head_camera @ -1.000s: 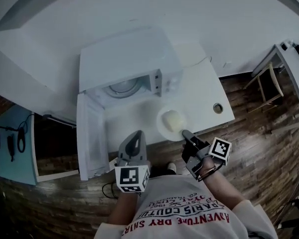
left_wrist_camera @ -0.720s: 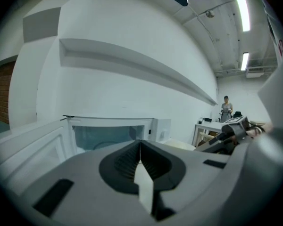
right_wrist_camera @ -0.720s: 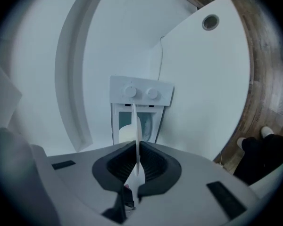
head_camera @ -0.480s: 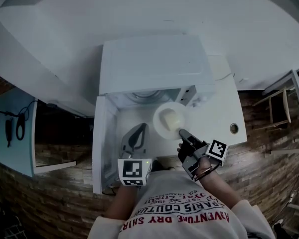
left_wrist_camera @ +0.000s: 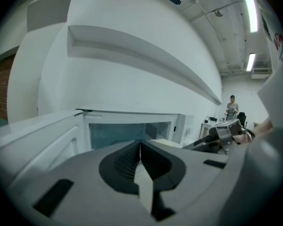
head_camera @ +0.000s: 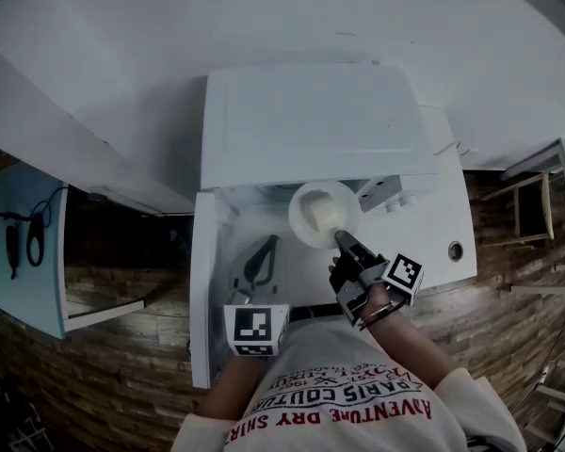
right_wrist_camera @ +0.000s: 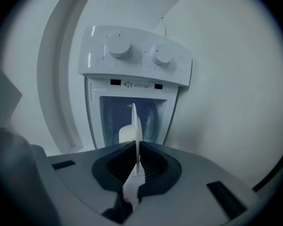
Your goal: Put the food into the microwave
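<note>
A white plate (head_camera: 322, 212) with a pale lump of food (head_camera: 320, 217) hangs at the mouth of the white microwave (head_camera: 311, 125). My right gripper (head_camera: 341, 241) is shut on the plate's near rim. In the right gripper view the plate (right_wrist_camera: 134, 119) stands edge-on between the jaws, with the food (right_wrist_camera: 125, 134) to its left and the microwave's cavity (right_wrist_camera: 151, 119) behind it. The microwave door (head_camera: 205, 290) hangs wide open at the left. My left gripper (head_camera: 260, 260) is shut and holds nothing, low in front of the open cavity (left_wrist_camera: 125, 133).
The microwave's control panel with two knobs (right_wrist_camera: 137, 55) sits beside the cavity. The white table (head_camera: 443, 219) has a round cable hole (head_camera: 455, 250). A chair (head_camera: 532, 219) stands at the right on the wooden floor. A person (left_wrist_camera: 232, 108) stands far off.
Both grippers have moved forward toward the microwave. The plate with the food has gone from above the table's front edge up to the cavity's opening.
</note>
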`<state>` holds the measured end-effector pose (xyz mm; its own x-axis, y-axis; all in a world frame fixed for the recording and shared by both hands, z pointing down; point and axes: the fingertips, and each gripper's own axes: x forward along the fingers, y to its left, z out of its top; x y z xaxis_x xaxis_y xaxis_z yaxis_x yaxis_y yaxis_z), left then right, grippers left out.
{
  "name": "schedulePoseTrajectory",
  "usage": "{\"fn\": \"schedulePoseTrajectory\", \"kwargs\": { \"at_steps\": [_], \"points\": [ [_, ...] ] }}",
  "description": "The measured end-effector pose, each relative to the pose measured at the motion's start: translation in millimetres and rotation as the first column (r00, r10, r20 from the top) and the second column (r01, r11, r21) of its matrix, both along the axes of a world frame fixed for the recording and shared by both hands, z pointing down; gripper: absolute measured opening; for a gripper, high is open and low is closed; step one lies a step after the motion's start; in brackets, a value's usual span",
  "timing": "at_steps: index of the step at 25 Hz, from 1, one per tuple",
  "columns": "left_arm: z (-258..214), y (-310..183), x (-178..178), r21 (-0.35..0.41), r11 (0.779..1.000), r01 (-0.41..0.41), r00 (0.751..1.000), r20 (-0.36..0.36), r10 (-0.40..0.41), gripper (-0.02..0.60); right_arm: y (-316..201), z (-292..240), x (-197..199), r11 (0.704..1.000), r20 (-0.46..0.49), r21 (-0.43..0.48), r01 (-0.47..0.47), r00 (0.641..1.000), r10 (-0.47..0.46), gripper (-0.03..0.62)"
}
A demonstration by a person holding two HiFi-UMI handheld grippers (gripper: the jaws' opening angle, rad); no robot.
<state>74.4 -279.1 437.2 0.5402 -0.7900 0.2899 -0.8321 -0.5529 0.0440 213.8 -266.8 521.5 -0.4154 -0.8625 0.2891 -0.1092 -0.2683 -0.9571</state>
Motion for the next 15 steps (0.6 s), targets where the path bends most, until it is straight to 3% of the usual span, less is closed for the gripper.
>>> {"fn": "schedulePoseTrajectory", "kwargs": {
  "at_steps": [15],
  "points": [
    [33.0, -23.3, 3.4, -0.05, 0.997, 0.066, 0.998, 0.027, -0.064, 0.006, -79.8, 42.6, -8.9, 1.0, 0.027, 0.022, 0.004, 1.0, -0.004, 0.028]
  ]
}}
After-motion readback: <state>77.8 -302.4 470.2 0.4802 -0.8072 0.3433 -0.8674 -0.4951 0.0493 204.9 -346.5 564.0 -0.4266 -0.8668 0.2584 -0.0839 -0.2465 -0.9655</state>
